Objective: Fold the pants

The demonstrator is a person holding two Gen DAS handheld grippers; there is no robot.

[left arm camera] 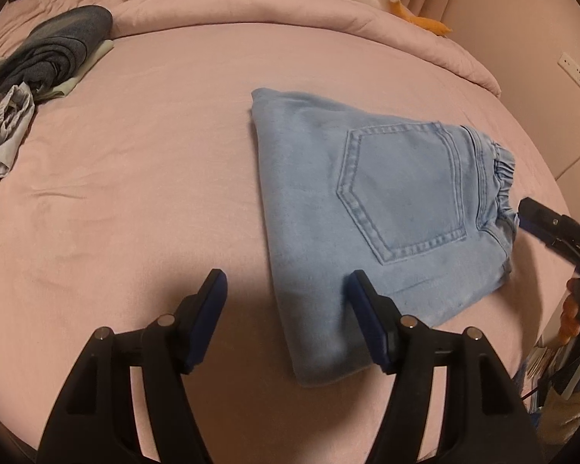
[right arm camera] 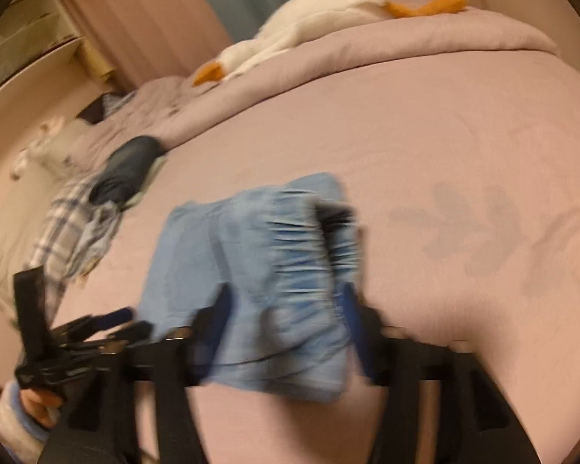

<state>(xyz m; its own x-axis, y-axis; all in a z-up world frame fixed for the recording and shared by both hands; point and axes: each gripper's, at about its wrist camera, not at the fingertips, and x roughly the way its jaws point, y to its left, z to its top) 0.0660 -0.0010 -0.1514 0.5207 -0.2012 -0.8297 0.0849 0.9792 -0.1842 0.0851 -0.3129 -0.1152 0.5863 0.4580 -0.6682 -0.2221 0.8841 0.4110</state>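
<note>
Both grippers look wide open and empty: my left gripper point(left arm camera: 286, 290) straddles the near edge of the jeans point(left arm camera: 367, 193), my right gripper point(right arm camera: 286, 309) brackets the waistband. They lie in a compact folded packet on the pink bed point(left arm camera: 135, 174), so I judge the folding nearly finished.

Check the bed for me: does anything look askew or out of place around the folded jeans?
The jeans lie folded in a compact bundle on the pink bedsheet, nothing damaged. The only untidy spot is the far-left edge: a crumpled light-blue garment lies unfolded beside a dark folded stack.
</note>
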